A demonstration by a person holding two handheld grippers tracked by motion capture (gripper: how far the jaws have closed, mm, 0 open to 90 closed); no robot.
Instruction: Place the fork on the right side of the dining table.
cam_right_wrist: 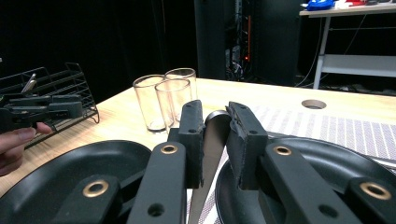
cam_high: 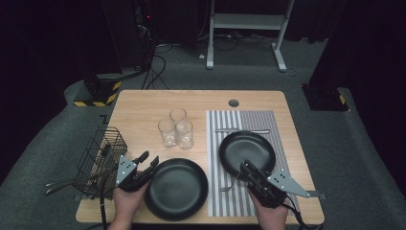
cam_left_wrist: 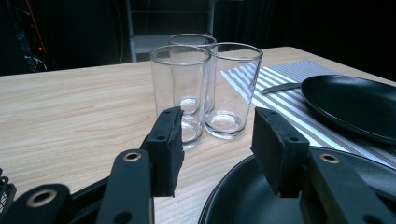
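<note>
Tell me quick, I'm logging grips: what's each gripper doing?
Left gripper: open, holding nothing.
Right gripper: closed on a fork handle.

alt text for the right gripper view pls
The right claw grips the handle of a metal utensil between its black pads, above a black plate on a striped placemat. Three empty glasses stand behind on the wooden table, a second black plate at left.

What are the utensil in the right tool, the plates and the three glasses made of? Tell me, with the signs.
Utensil in the right tool: probably polished steel, grey with a mirror-like sheen. Plates: matte black, perhaps ceramic or melamine; the look leaves it open. Glasses: clear glass, see-through with thick bases.
</note>
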